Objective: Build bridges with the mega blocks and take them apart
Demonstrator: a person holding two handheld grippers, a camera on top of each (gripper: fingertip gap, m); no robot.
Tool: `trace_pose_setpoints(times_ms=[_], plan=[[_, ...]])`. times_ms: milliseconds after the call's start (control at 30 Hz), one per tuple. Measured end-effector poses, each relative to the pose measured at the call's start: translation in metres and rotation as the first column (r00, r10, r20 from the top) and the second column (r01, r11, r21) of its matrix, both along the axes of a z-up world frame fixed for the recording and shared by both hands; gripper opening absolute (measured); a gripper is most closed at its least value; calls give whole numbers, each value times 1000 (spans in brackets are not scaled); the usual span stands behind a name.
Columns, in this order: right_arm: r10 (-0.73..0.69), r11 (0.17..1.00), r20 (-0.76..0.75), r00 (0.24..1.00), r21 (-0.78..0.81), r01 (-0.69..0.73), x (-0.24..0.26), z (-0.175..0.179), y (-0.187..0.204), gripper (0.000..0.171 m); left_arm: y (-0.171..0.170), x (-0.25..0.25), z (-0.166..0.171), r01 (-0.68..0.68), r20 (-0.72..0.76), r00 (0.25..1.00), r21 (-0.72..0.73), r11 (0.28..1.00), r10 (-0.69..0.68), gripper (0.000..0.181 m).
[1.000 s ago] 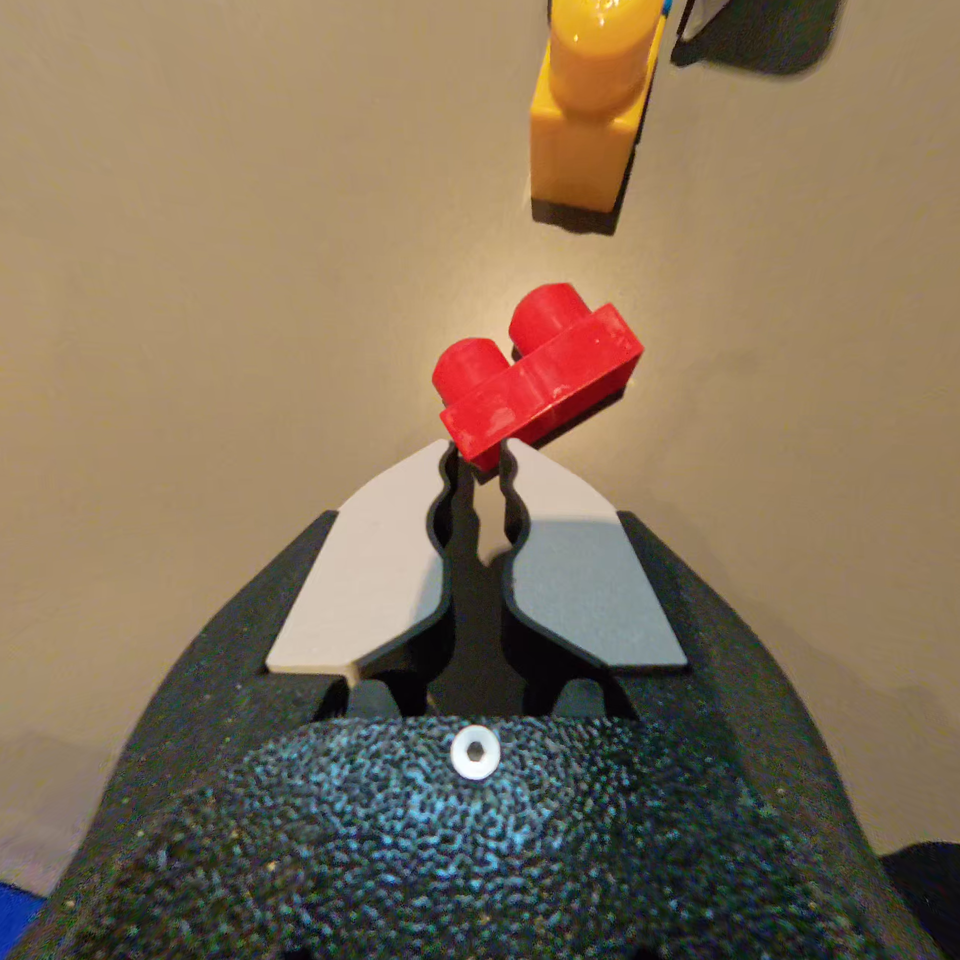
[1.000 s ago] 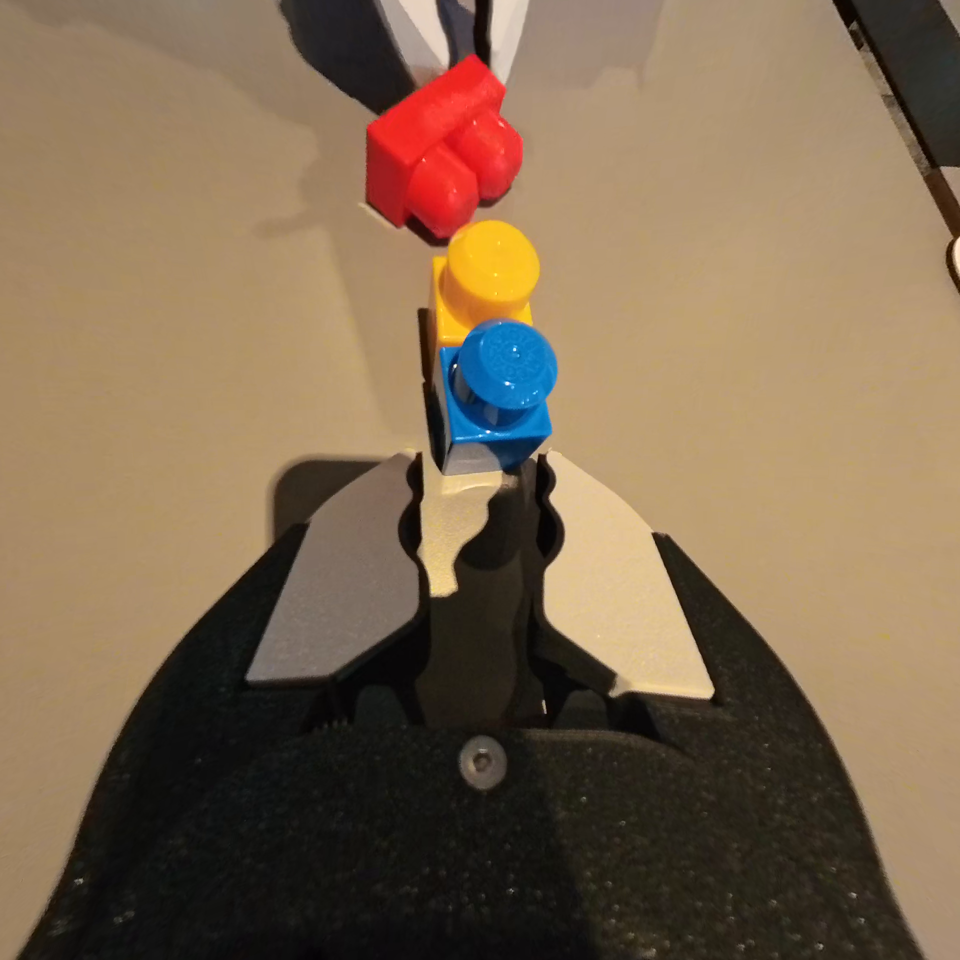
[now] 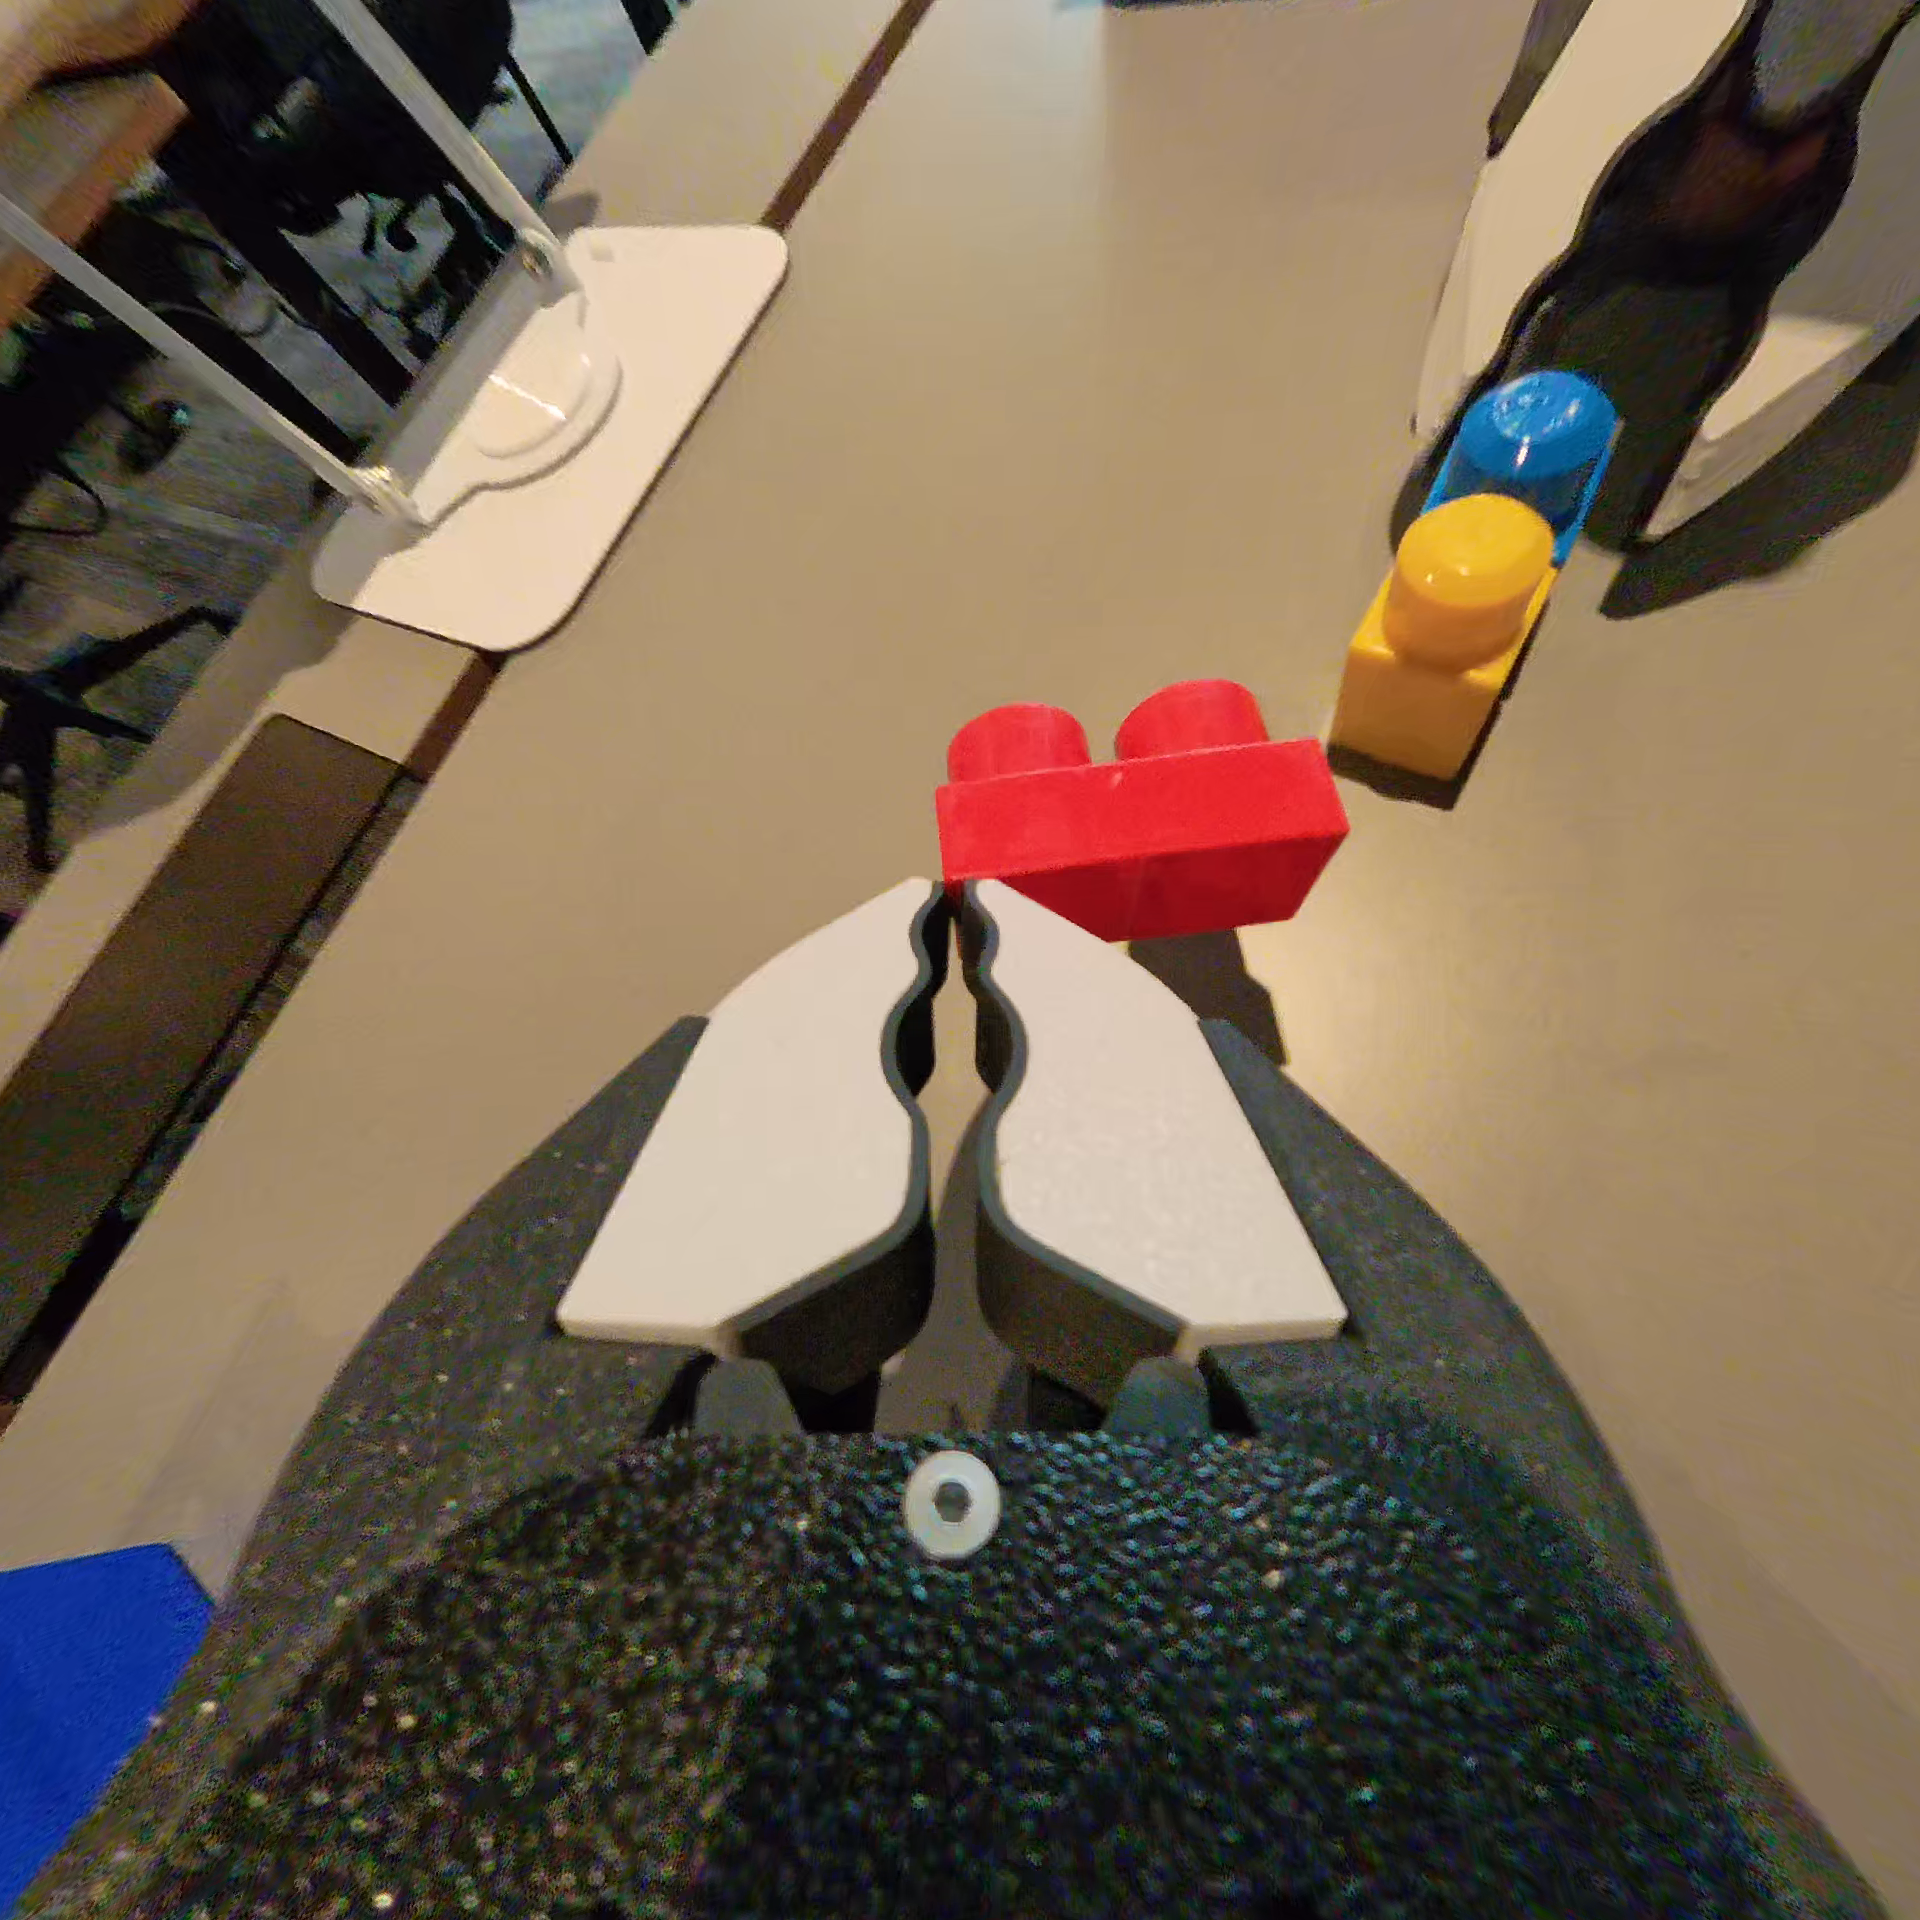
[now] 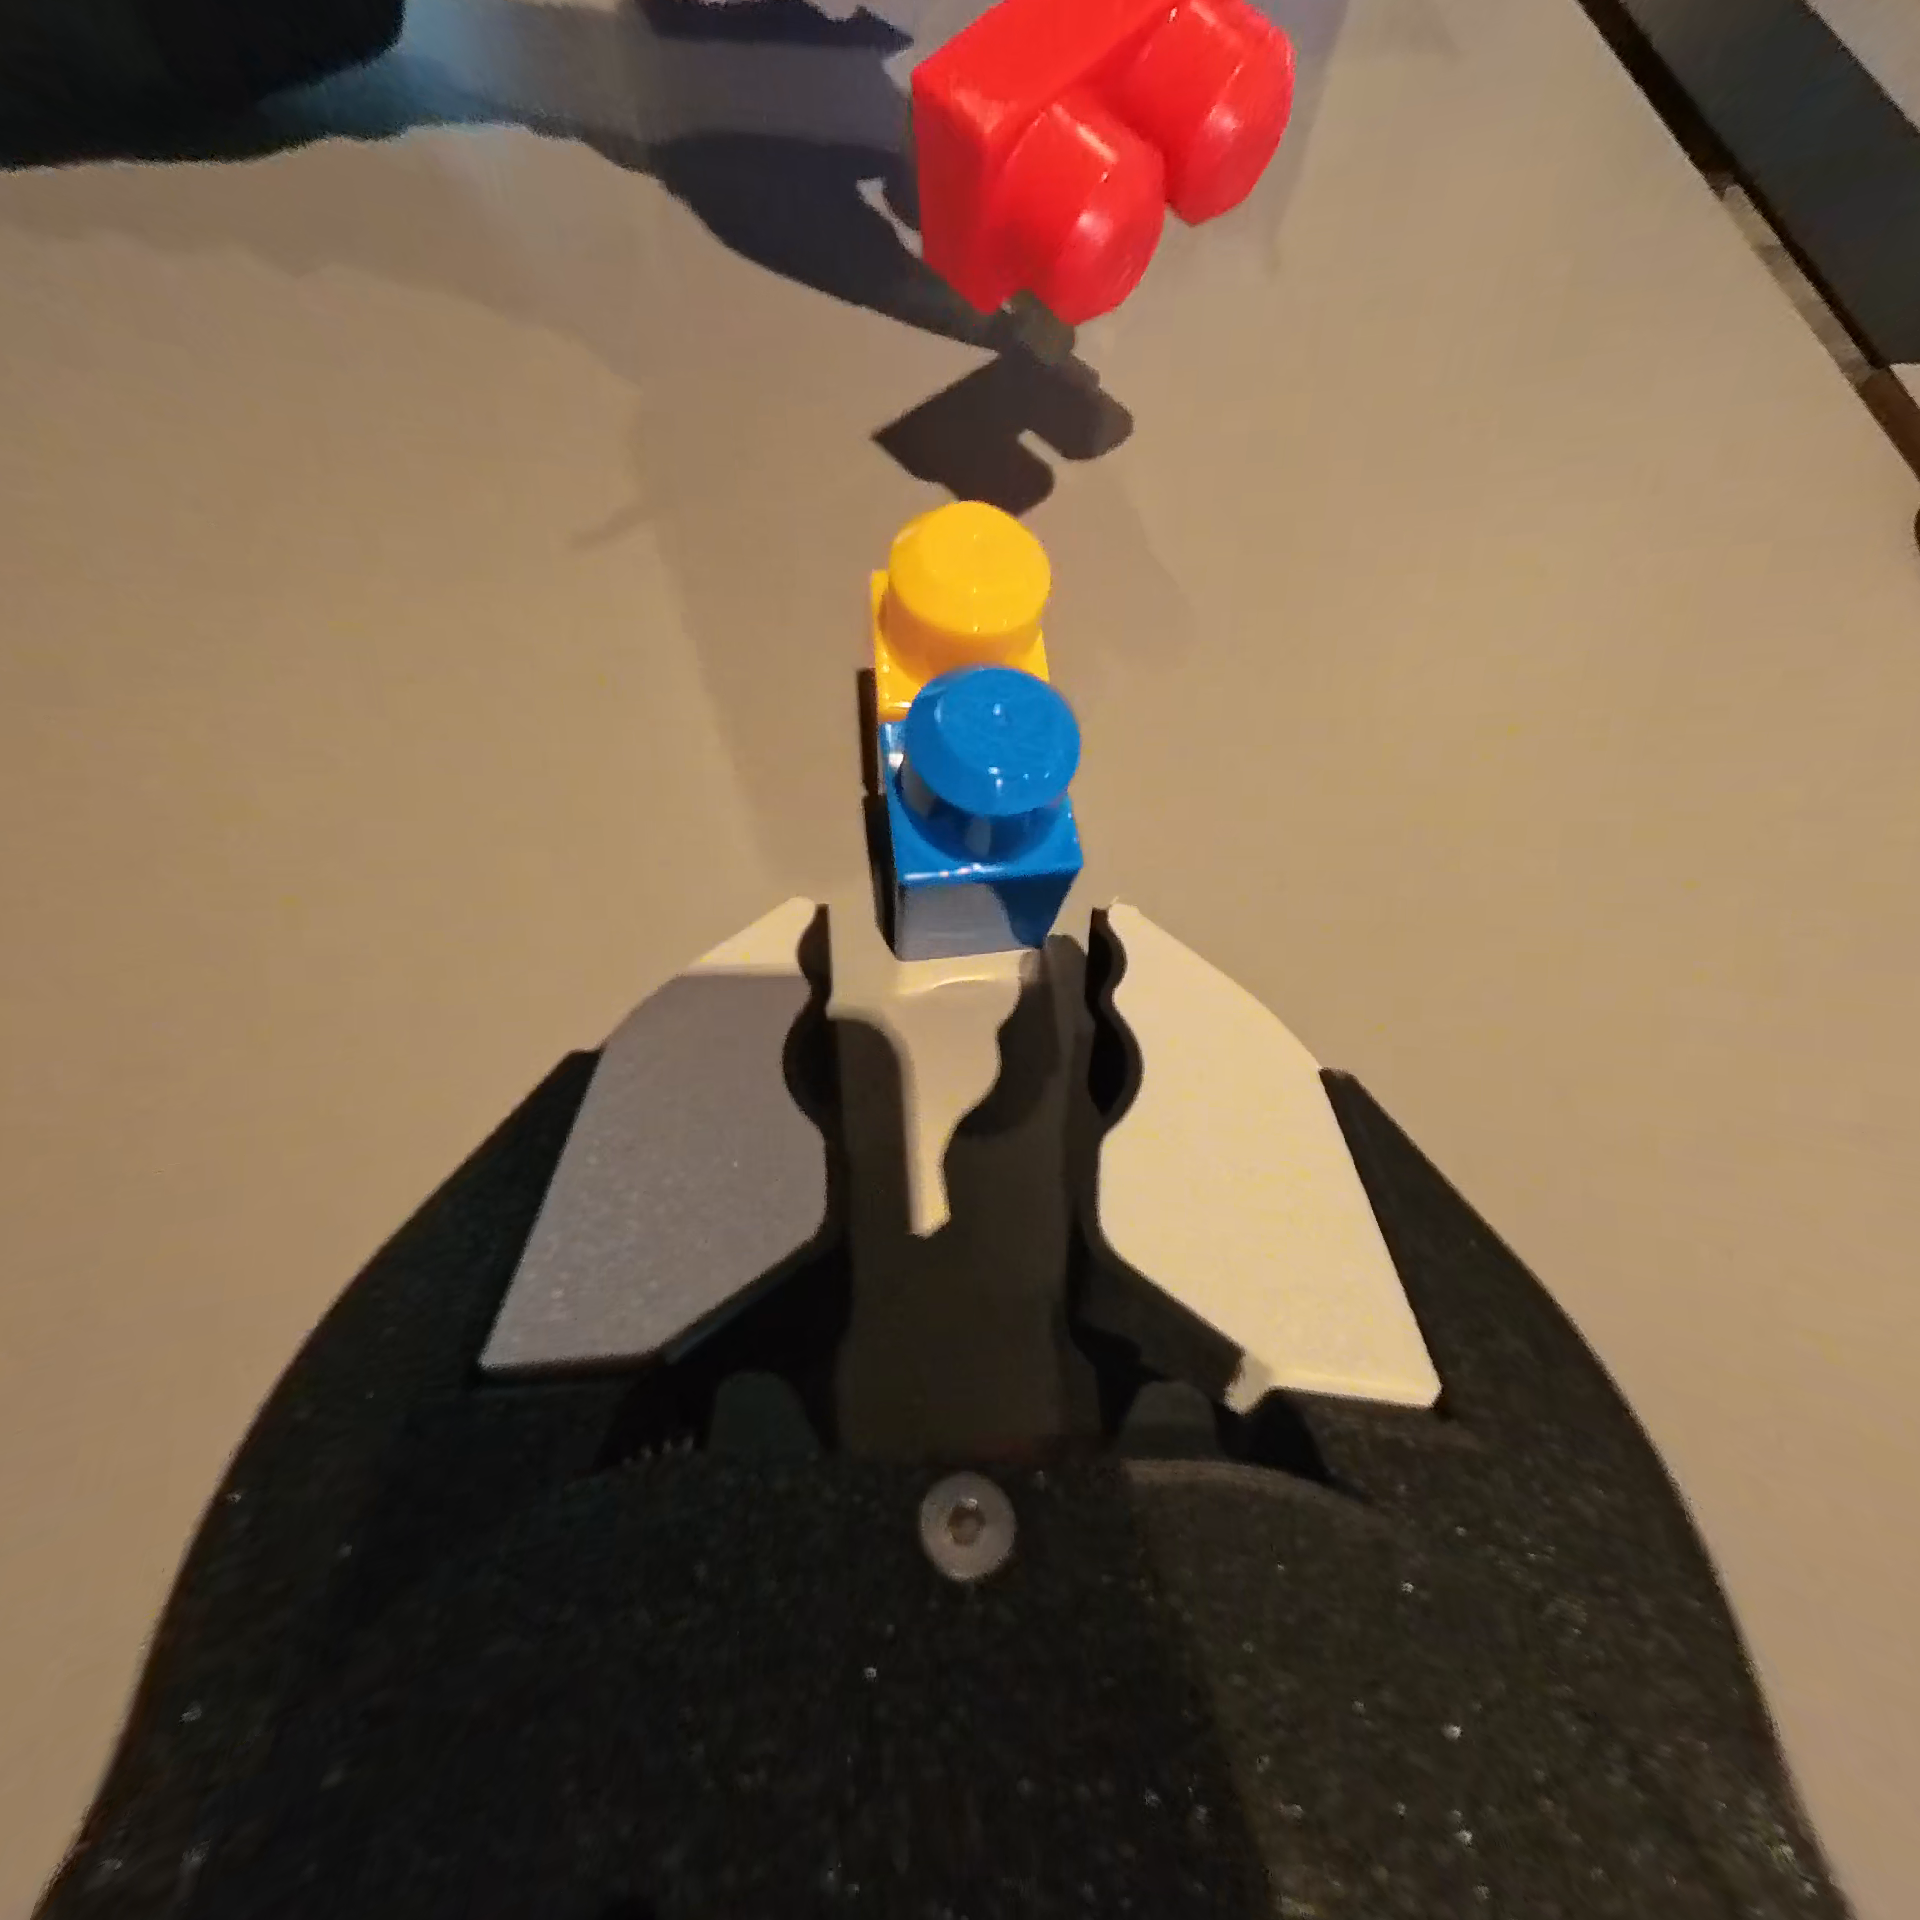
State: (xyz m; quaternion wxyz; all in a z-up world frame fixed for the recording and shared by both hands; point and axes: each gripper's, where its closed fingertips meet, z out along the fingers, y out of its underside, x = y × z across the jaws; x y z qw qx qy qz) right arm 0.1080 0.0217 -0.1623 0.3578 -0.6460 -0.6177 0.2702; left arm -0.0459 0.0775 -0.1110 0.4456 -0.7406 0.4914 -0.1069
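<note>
Left wrist view: left hand-held gripper (image 3: 954, 902) pinches red block (image 3: 1138, 826), now lifted off surface (image 3: 1039, 416). Right hand-held gripper (image 4: 961, 925) stays parted around blue block (image 4: 982, 831); yellow block (image 4: 961, 613) unmoved.

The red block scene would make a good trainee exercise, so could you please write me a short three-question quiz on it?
1. True or false: the red block rests flat on the table.
2. Which block stands nearest the right gripper? A yellow block; B blue block; C red block.
3. Fill in: the left gripper pinches the red block at its ____.

Key: 1 false, it hangs above its shadow, held up. 2 B, just ahead of the open jaws, touching none that I can see. 3 corner.
</note>
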Motion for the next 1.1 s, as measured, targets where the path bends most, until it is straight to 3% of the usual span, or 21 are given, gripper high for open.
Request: trace_pose_setpoints(times_ms=[233,367,500,633,933,1100], plan=[[38,997,-82,996,-71,-44,5,13,-4,48,3,11,22,-38,48,998,132,991,32,1],[55,986,-235,971,-141,-90,6,43,-9,48,-1,27,37,-56,63,997,236,970,43,1],[-18,970,-420,907,-227,-85,1,85,-10,46,-12,46,67,-108,104,992,417,902,70,1],[-131,936,-506,852,-347,-63,-8,107,-10,49,-34,64,99,-133,150,987,586,799,54,1],[-144,857,-584,799,-477,-194,-26,125,-37,53,-58,95,107,-109,178,984,650,752,-11,1],[-159,815,-596,787,-529,-236,-30,125,-43,47,-61,101,103,-81,152,988,666,741,-29,1]])
